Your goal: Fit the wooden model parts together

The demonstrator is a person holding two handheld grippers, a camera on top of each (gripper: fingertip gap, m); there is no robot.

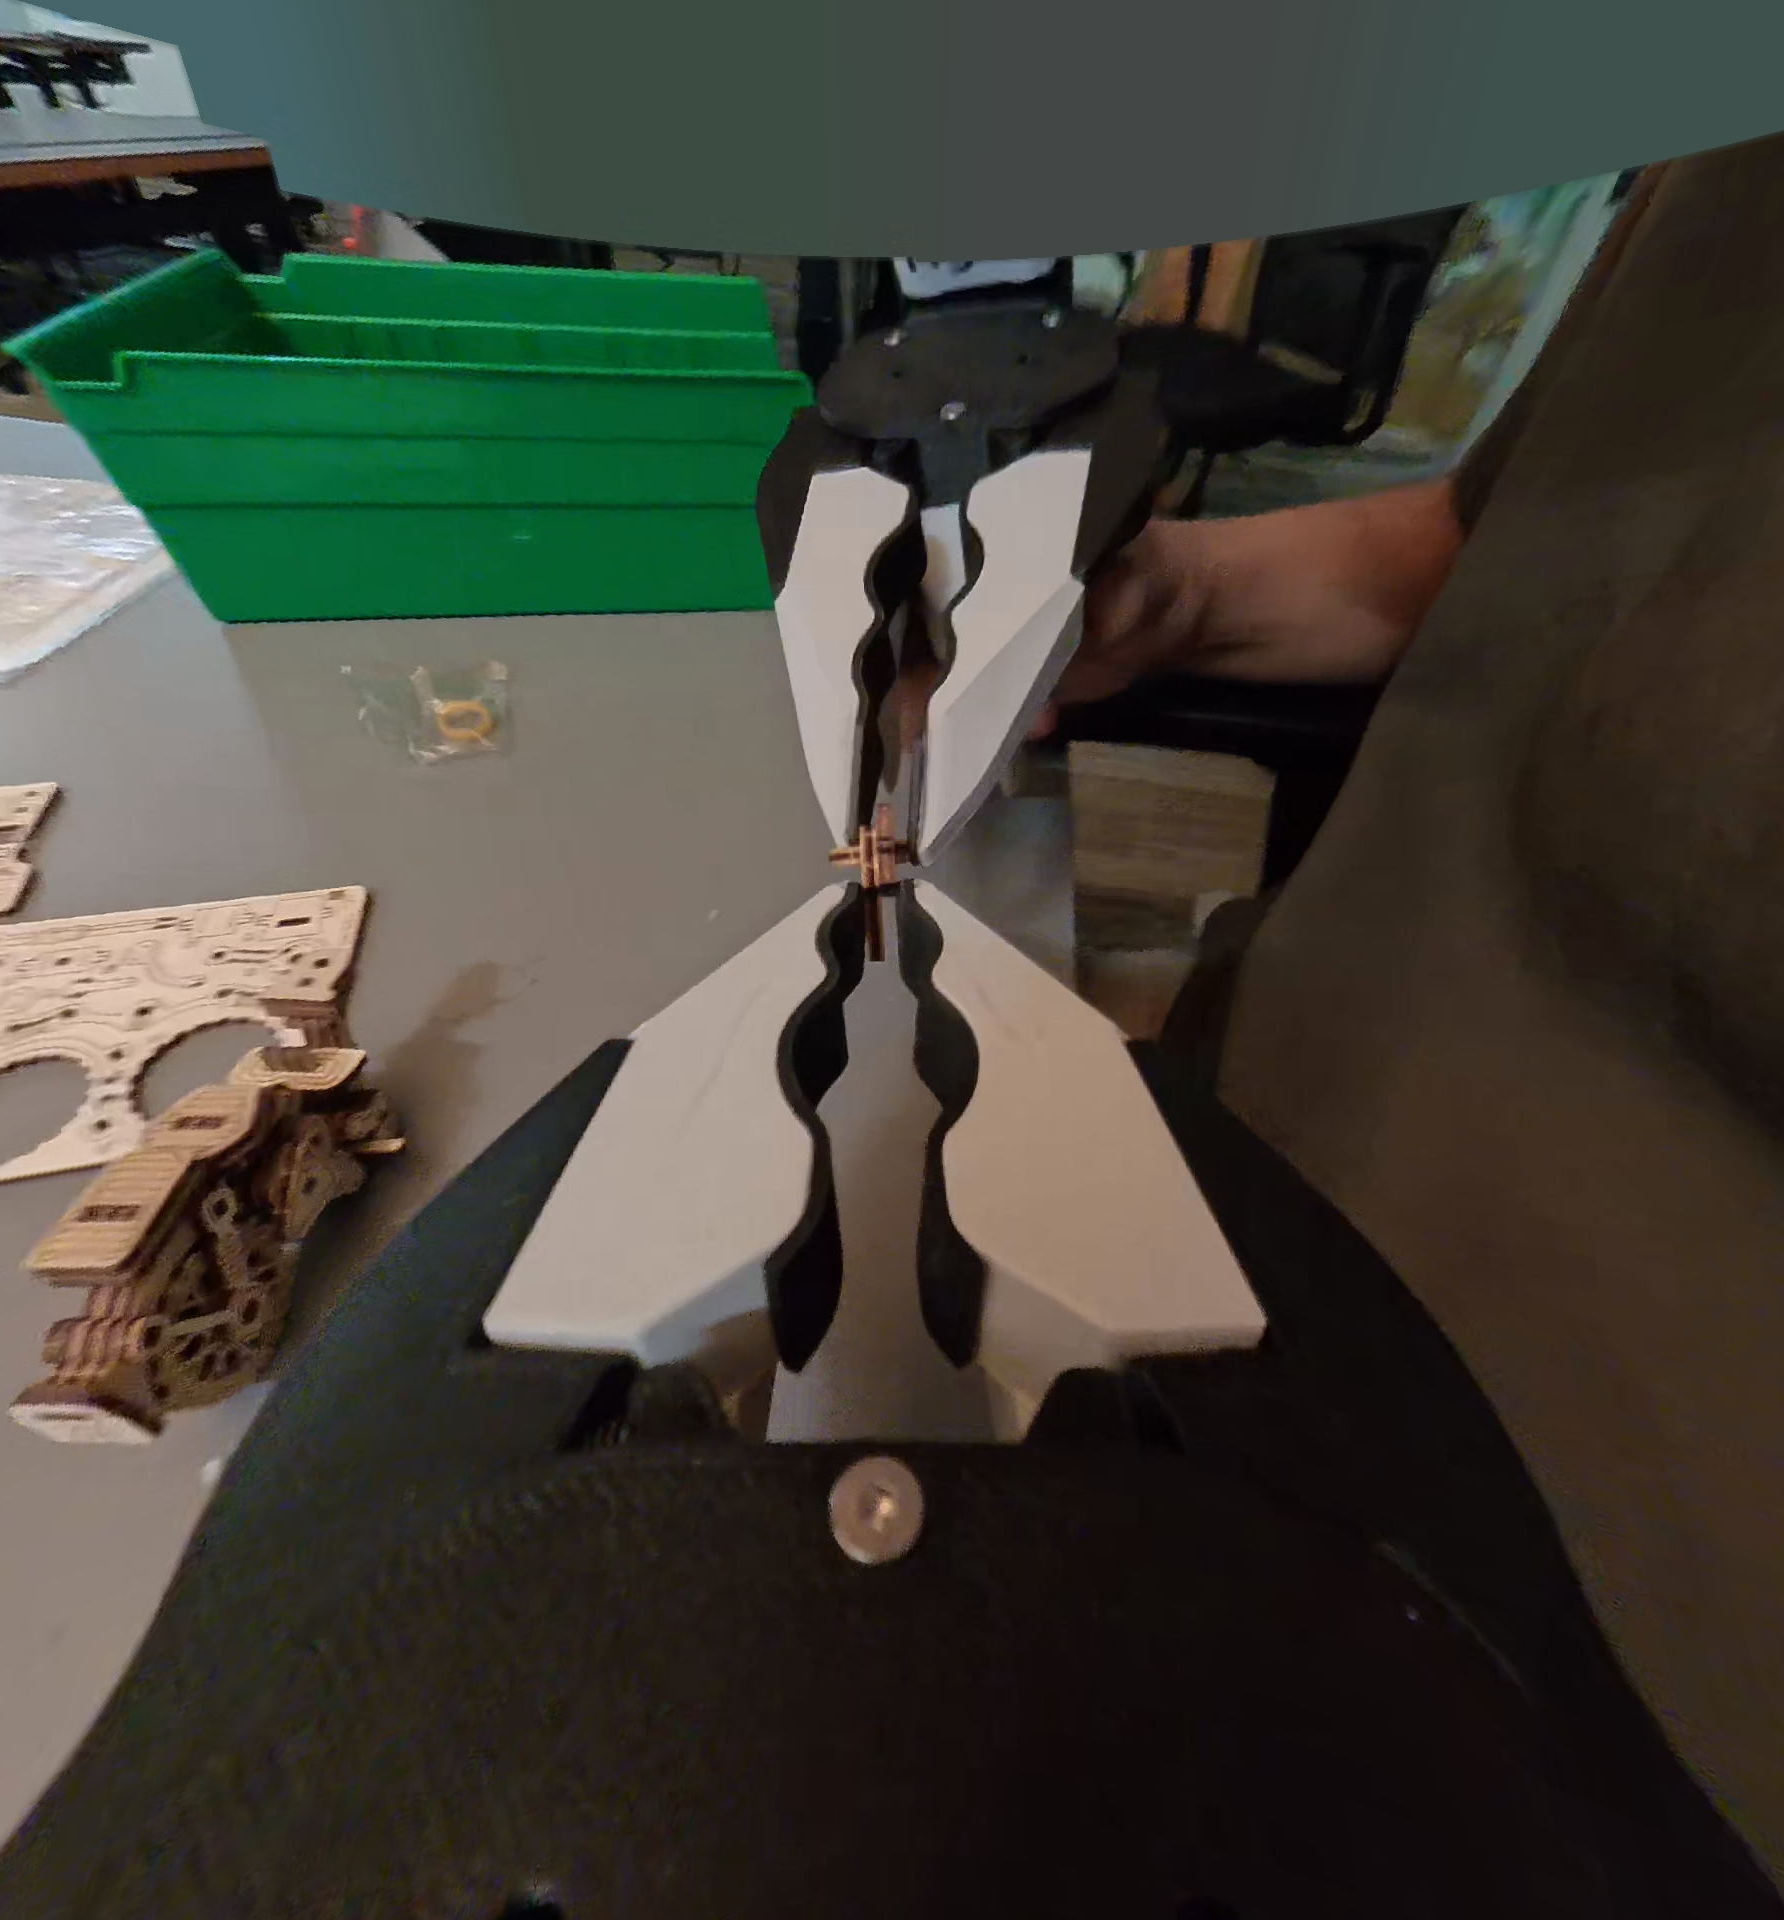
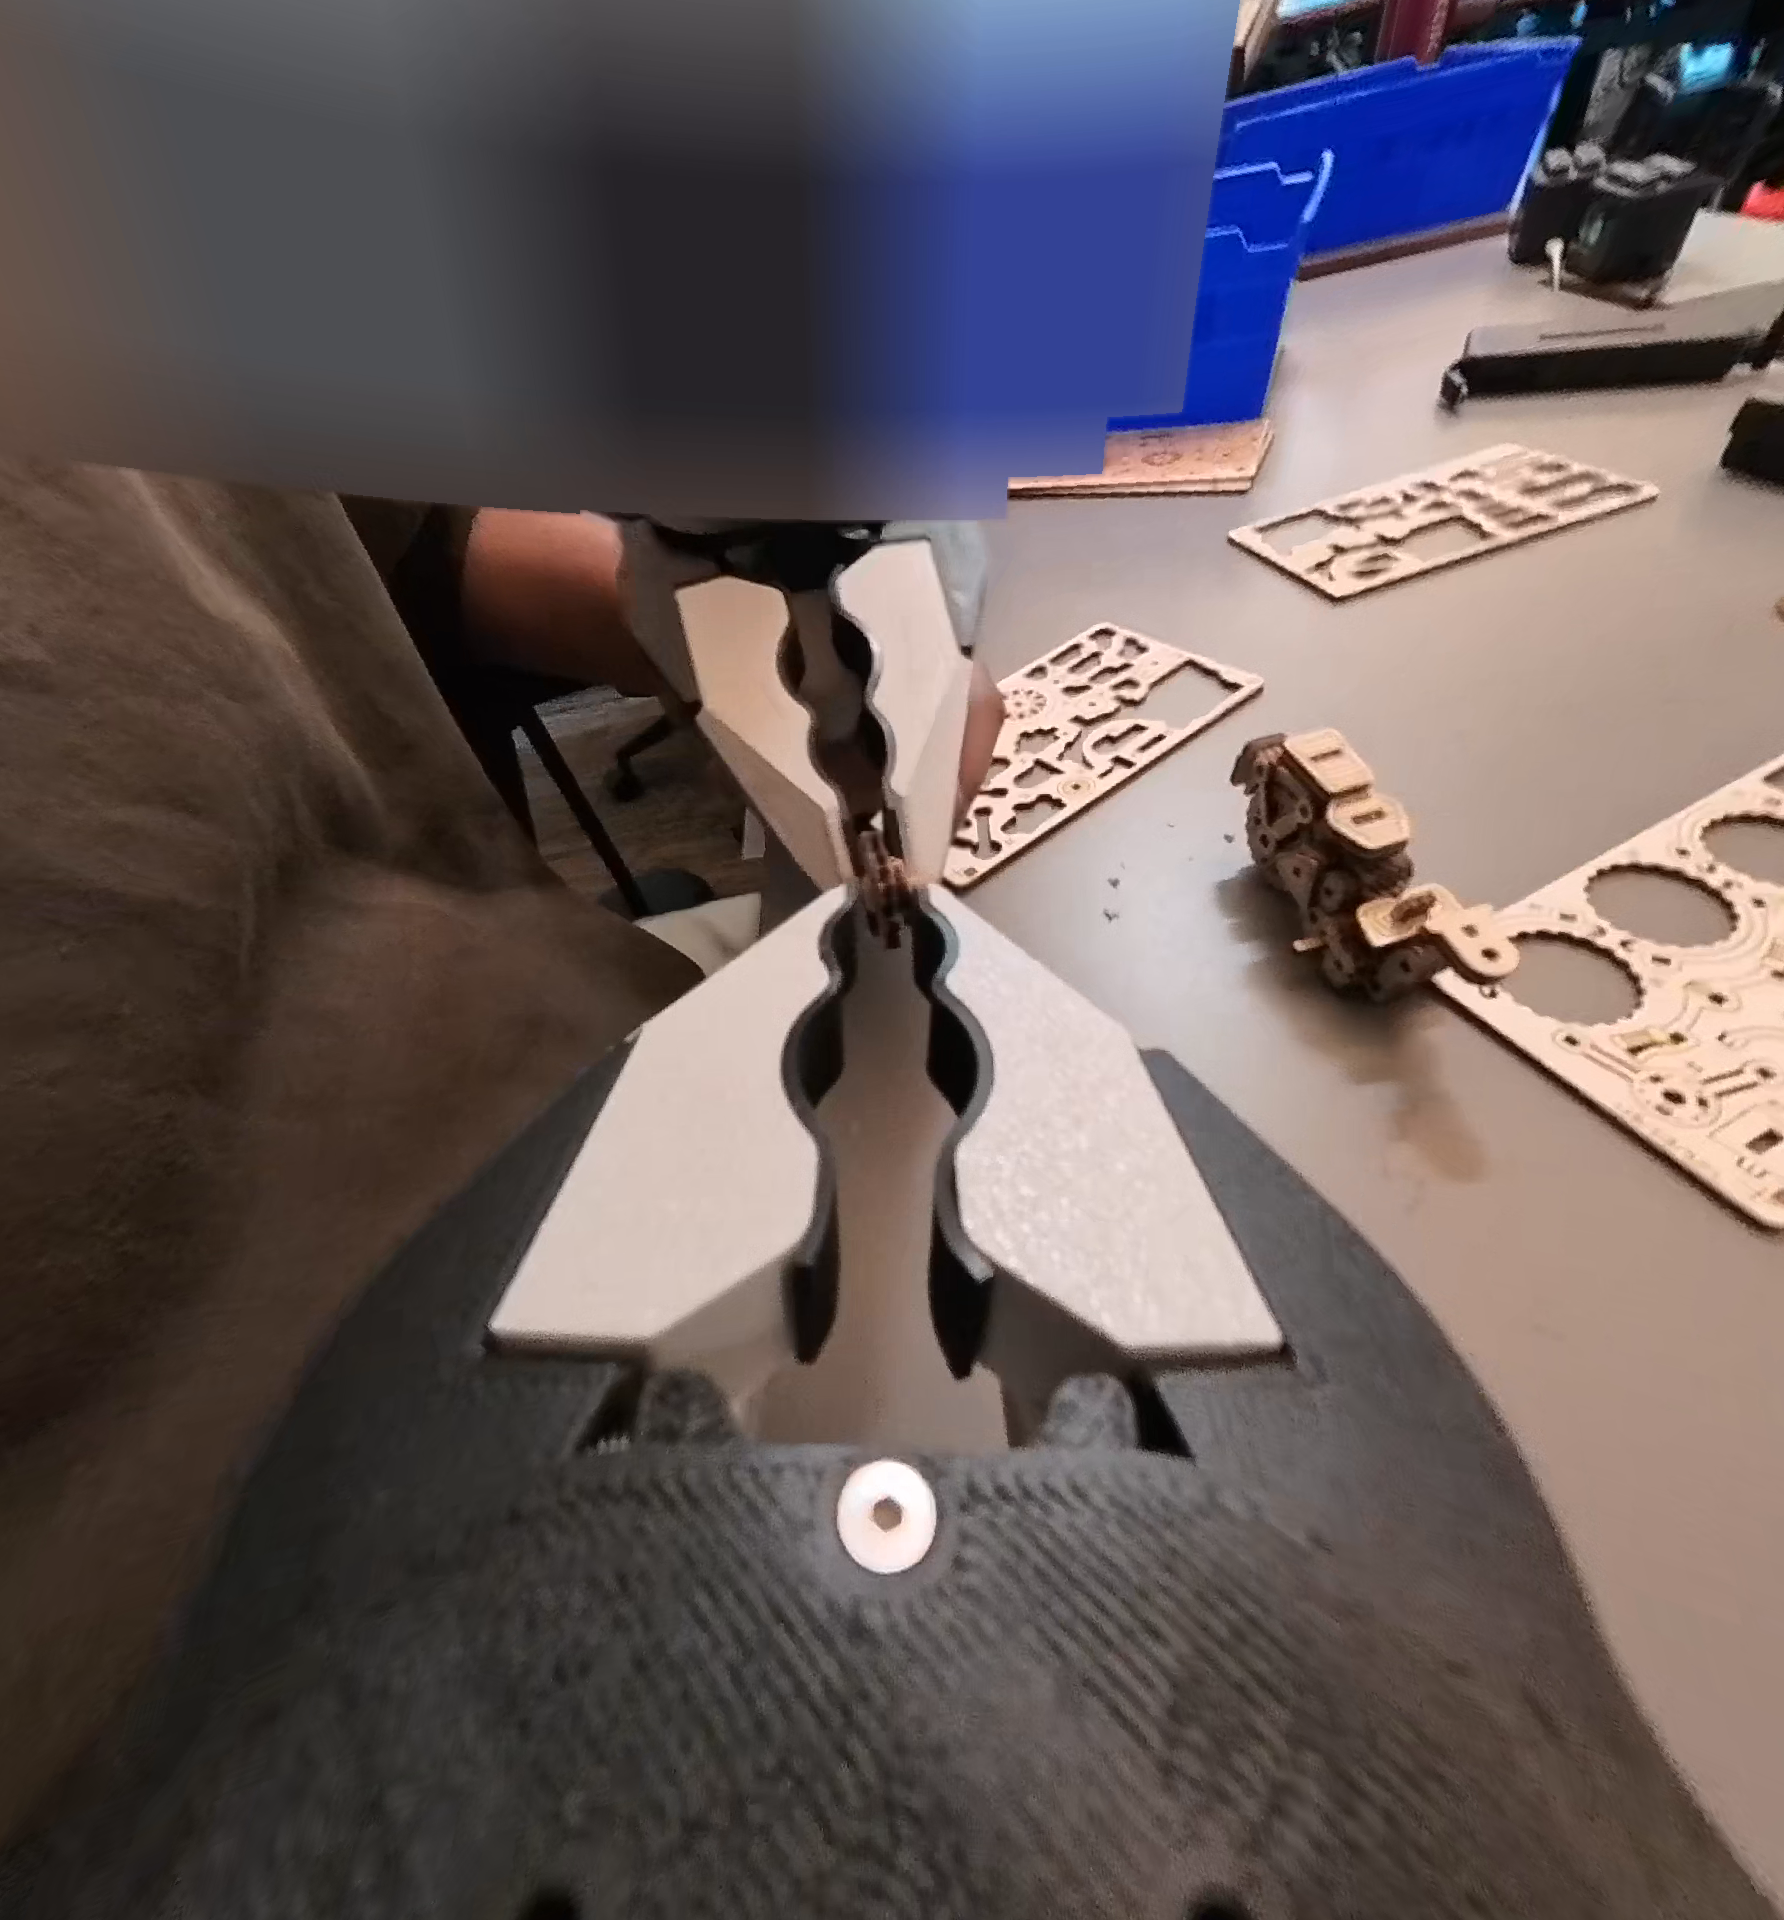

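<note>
From my left wrist view, the half-built wooden model sits at nine o'clock on the grey tabletop, against a punched-out parts sheet, with a green bin at eleven and a small plastic bag below it. Dead centre, my left claw pinches a small wooden part, tip to tip with my right claw, also closed on it. Only my right wrist view shows blue bins at one o'clock and another sheet at two.
</note>
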